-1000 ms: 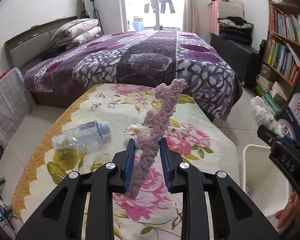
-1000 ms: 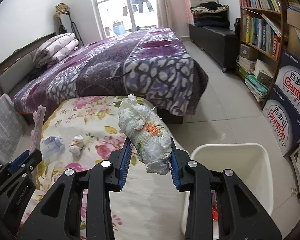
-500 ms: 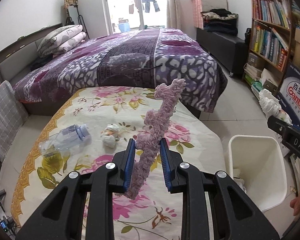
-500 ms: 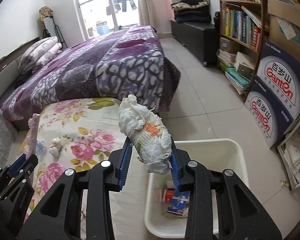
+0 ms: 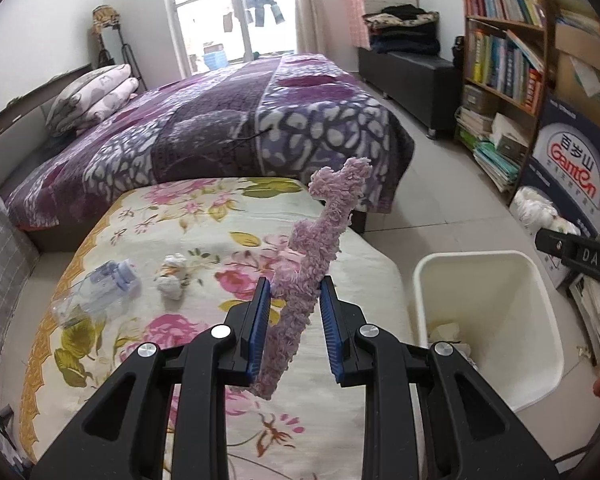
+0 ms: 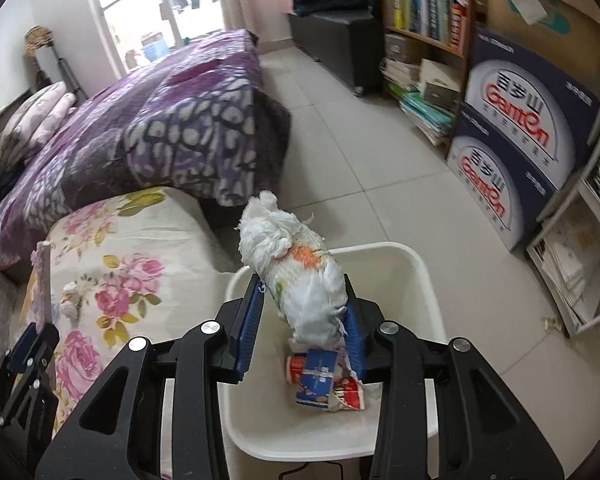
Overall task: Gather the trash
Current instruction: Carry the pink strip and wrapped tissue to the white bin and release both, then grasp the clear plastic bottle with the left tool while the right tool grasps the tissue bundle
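Observation:
My left gripper is shut on a fuzzy pink strip that stands up between the pads, above the floral cloth. My right gripper is shut on a crumpled white plastic bag and holds it above the white bin. The bin holds a blue carton and red wrappers. A crushed clear bottle and a white paper wad lie on the cloth. The left gripper also shows at the left edge of the right wrist view.
A bed with a purple blanket stands behind the cloth. A bookshelf and stacked Ganten boxes line the right wall. A black bench stands at the back. The floor is tiled.
Both grippers have moved right toward the bin. The right gripper with the bag now hangs over the bin's opening. Both grips are unchanged.

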`<action>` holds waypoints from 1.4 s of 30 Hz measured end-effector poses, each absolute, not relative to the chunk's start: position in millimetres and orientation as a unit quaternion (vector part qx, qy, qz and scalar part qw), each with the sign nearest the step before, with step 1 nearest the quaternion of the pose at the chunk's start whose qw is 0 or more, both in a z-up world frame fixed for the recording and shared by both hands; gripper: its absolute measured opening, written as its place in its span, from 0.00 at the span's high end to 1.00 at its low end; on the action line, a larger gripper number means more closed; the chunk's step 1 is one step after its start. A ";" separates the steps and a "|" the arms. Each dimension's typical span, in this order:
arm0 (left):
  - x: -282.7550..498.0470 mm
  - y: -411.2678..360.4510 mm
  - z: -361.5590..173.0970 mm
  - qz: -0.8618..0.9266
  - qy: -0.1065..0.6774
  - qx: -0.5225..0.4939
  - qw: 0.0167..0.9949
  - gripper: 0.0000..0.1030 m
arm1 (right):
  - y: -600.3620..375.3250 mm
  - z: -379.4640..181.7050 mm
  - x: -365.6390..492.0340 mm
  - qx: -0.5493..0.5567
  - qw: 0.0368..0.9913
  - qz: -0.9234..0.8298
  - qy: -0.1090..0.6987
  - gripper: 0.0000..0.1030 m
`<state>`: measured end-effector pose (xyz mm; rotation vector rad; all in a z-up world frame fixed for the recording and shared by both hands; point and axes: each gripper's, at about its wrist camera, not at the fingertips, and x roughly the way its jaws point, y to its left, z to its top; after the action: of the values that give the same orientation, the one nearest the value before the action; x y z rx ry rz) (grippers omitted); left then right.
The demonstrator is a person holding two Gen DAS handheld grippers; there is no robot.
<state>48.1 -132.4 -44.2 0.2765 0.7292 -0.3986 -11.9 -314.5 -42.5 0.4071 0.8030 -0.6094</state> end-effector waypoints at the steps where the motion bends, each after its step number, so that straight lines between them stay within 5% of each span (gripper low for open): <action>1: 46.3 -136.2 -44.9 -0.196 0.352 0.136 0.905 0.75 | -316.4 -42.4 -13.9 0.196 0.855 -0.293 0.381 0.60; 4: 42.1 -144.7 -46.8 -0.204 0.351 0.141 0.903 0.75 | -324.5 -39.5 -23.1 0.198 0.853 -0.309 0.371 0.45; 28: 12.1 -228.7 -73.4 -0.296 0.387 0.150 0.860 0.73 | -385.5 -31.0 -74.2 0.244 0.832 -0.371 0.332 0.20; 31: 13.9 -233.8 -79.1 -0.310 0.411 0.133 0.847 0.47 | -390.8 -31.1 -79.2 0.248 0.828 -0.380 0.328 0.16; 42: 17.7 -223.4 -83.4 -0.290 0.412 0.154 0.850 0.29 | -384.8 -32.7 -70.4 0.267 0.827 -0.369 0.329 0.13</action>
<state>17.7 -223.4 -83.4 0.3248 0.8668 -0.6107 -70.4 -384.8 -32.7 0.5680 0.6983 -0.7831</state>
